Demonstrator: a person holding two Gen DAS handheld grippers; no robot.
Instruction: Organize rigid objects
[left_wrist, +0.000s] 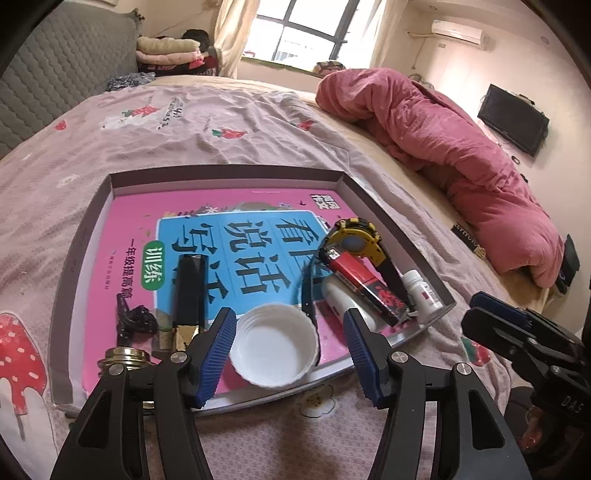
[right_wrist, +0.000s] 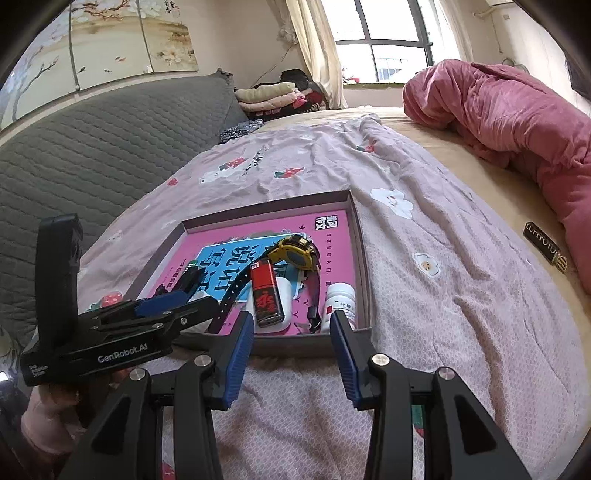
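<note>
Left wrist view showed the left gripper (left_wrist: 290, 354) spread around a white cup (left_wrist: 274, 345) in the tray (left_wrist: 229, 173), pads not touching it. At two o'clock lay the lighter (left_wrist: 364, 282) and watch (left_wrist: 352, 240). The right gripper (right_wrist: 291, 354) stood released, empty, before the tray's near wall.

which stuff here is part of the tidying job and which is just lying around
Job: tray, white cap, watch, lighter, pill bottle, black case, book.
Lying about: red quilt, folded clothes, TV.
</note>
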